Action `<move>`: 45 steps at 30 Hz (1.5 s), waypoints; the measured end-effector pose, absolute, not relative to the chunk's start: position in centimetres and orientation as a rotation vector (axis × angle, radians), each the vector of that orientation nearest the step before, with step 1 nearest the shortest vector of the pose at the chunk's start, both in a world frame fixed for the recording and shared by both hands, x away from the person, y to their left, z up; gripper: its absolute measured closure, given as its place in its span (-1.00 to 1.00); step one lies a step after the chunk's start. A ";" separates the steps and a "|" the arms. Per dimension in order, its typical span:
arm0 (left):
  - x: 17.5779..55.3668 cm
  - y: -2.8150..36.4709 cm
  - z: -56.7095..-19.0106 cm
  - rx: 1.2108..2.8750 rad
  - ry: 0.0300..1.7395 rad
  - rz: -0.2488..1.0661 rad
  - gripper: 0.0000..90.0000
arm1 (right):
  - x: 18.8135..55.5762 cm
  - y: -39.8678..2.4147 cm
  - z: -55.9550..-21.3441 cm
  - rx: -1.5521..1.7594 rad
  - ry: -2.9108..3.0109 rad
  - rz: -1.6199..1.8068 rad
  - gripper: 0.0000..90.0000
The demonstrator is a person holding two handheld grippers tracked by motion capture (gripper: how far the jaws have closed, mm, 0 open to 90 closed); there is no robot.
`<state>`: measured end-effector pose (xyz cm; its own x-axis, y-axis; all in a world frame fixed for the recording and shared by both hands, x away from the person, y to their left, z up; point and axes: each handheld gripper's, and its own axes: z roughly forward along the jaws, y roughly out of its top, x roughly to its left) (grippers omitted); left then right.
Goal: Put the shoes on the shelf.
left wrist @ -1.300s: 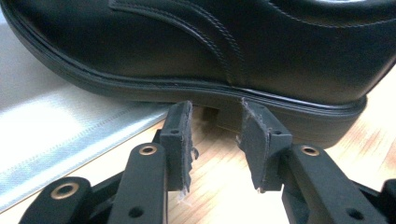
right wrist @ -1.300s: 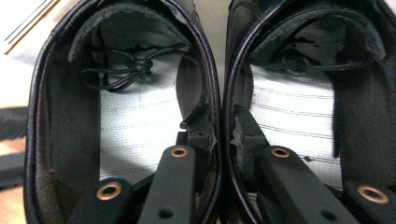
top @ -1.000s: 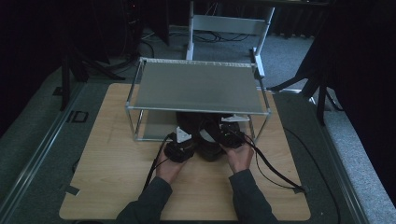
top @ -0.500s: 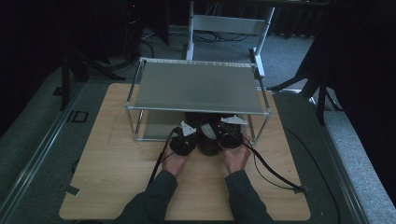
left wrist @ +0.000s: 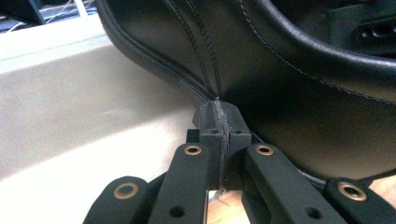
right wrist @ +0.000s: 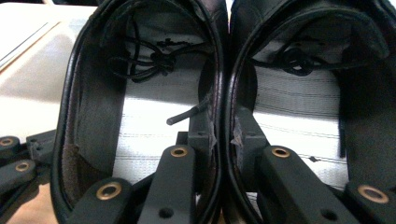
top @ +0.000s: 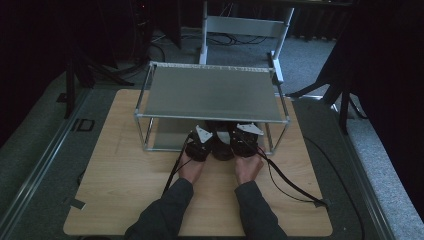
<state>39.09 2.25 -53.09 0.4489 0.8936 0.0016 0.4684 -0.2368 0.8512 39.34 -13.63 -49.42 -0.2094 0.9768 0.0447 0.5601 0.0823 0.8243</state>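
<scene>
Black shoes [top: 223, 147] pushed further under rack [top: 210, 92], left fingers [left wrist: 212, 122] closed

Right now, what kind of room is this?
Probably a lab or studio set up for recording, not a home. A wooden table sits on grey carpet with a small metal rack on it, dark curtains hang around, and cables trail across the table.

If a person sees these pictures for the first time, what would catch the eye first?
Probably the metal shelf rack standing on the wooden table, with both hands pushed under its front edge. Next, the pair of black shoes side by side: the right gripper pinches their two adjoining inner walls together. The left gripper is shut against the outside of a shoe.
</scene>
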 end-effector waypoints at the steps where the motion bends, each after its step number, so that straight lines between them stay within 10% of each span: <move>1: 39.3 2.0 -53.2 1.849 1.166 0.662 1.00 | 39.4 -13.6 -49.5 1.522 1.815 1.005 0.79; 25: 40.9 1.4 -53.8 1.785 1.189 0.751 1.00 | 40.5 -12.3 -50.3 1.527 1.710 0.983 0.75; 35: 42.9 1.7 -54.8 1.869 1.236 0.675 0.96 | 41.2 -13.1 -50.5 1.395 1.611 1.046 -0.02; 45: 43.2 2.0 -54.9 1.828 1.260 0.624 0.85 | 37.4 -15.4 -49.2 1.237 1.687 1.201 -0.16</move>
<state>43.22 2.02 -54.93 0.3791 0.9242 -0.0468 0.5226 -0.1721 0.8350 37.43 -15.40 -49.22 -0.2866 0.9578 -0.0205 0.2946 0.1084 0.9494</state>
